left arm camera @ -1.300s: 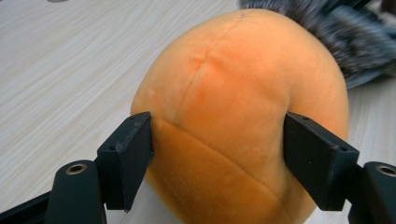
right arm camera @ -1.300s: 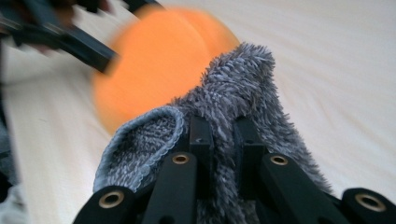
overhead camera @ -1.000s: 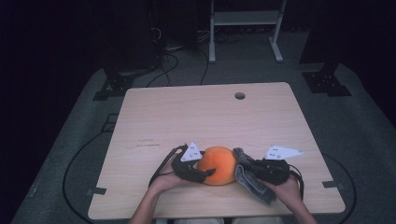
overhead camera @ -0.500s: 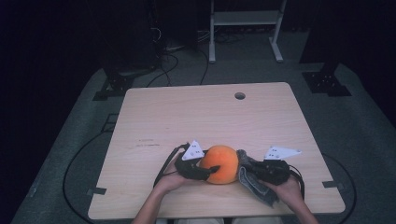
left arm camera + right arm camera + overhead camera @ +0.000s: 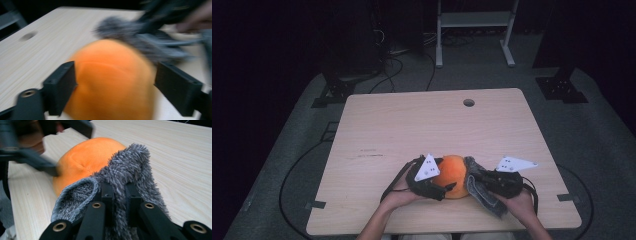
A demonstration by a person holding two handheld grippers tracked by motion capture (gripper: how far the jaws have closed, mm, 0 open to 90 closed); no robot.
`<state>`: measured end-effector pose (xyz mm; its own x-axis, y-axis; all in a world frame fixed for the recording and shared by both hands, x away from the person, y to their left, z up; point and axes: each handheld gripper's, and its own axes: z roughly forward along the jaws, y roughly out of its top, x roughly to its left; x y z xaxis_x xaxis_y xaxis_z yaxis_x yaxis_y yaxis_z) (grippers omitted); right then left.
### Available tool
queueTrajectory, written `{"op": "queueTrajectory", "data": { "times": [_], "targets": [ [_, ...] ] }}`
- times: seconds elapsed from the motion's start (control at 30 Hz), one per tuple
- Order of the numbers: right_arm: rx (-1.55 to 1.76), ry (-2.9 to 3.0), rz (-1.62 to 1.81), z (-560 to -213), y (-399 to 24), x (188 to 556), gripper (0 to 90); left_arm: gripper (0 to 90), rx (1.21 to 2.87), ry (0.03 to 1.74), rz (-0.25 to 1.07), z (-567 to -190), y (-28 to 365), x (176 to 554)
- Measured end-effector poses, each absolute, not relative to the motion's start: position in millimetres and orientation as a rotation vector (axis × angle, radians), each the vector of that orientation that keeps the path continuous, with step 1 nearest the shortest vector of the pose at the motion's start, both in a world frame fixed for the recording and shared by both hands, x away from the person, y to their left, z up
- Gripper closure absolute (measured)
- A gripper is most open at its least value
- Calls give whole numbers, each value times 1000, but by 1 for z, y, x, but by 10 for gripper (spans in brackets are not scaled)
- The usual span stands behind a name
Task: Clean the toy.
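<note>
A round orange plush thing [image 5: 454,172] lies near the table's front edge, joined to a grey fuzzy fabric [image 5: 482,192]. My left gripper [image 5: 443,176] reaches in from the left. In the left gripper view the orange plush [image 5: 110,82] sits between the jaws of the left gripper [image 5: 115,75], which have just been opening; a gap shows at the right pad. My right gripper [image 5: 117,190] is shut on the grey fabric [image 5: 125,170], with the orange plush [image 5: 87,157] just beyond. Seen from above, the right gripper [image 5: 472,177] sits at the plush's right side.
The wooden table [image 5: 412,125] has a small round hole [image 5: 469,102] near its far edge. Beyond it stand a metal frame's legs [image 5: 439,45] on a dark floor with cables [image 5: 392,60]. Black cables also loop around the table's left side.
The left gripper's jaws stand wider around the orange plush than before, and that hand has shifted slightly right. The right gripper has kept its hold on the grey fabric.
</note>
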<state>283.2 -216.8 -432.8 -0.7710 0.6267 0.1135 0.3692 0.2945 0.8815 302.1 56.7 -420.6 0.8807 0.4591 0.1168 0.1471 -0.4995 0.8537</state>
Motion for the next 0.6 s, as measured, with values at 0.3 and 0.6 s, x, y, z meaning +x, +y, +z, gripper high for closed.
{"op": "queueTrajectory", "data": {
  "times": [0.3, 0.6],
  "targets": [
    [787, 2297, 1511, -417, -201, 270, 803, 299, 2143, 307, 438, -430, 49, 290],
    [850, 2295, 1441, -429, -206, 278, 803, 314, 2175, 355, 401, -433, 64, 298]
  ]
}}
